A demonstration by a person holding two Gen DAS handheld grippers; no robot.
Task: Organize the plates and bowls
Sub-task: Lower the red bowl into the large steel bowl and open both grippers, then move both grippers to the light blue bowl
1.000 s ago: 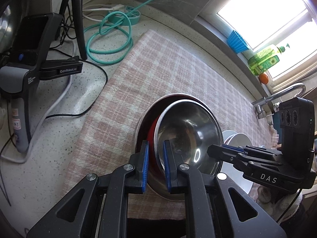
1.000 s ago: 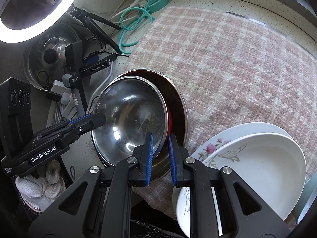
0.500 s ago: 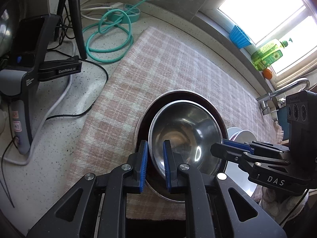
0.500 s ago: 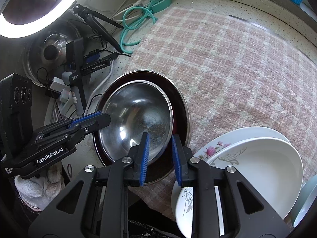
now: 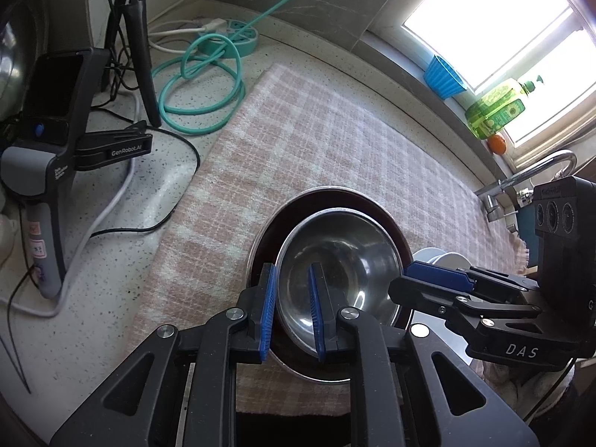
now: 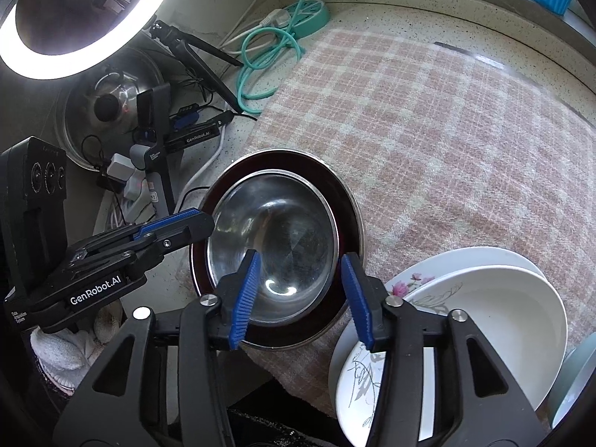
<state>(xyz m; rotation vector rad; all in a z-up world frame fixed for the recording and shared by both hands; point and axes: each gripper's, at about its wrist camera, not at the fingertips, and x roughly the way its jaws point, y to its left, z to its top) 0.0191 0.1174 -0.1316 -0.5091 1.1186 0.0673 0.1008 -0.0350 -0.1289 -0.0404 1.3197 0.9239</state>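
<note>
- The steel bowl [image 6: 273,238] is round, so it has no long side. Its open mouth faces up.
- It sits inside a bigger bowl with a dark red inside [image 6: 350,219], and that one faces up too.
- The steel bowl is not in the middle. The red gap is wider on the far side and the window side.
- The steel bowl is shiny and grey. It has a bright spot of light near the bottom and some dull, scratchy marks inside.
- Both bowls stand on a pink checked cloth [image 6: 428,130] that lies on the speckled desk [image 5: 111,260].
- Just beside the bowls are two white plates [image 6: 495,320], one on top of the other. The lower one has a pink flower and grey twigs painted on it.
- The left hand-held gripper [image 5: 291,311] has blue pads on each side of the steel bowl's near rim. Its jaws have just been opening a little and the gap is narrow. The pads look as if they no longer press on the rim, but it is hard to be sure.
- The right hand-held gripper [image 6: 303,298] has just been opening too. Its jaws stand wide over the near edge of the bowls, and they hold nothing.
</note>
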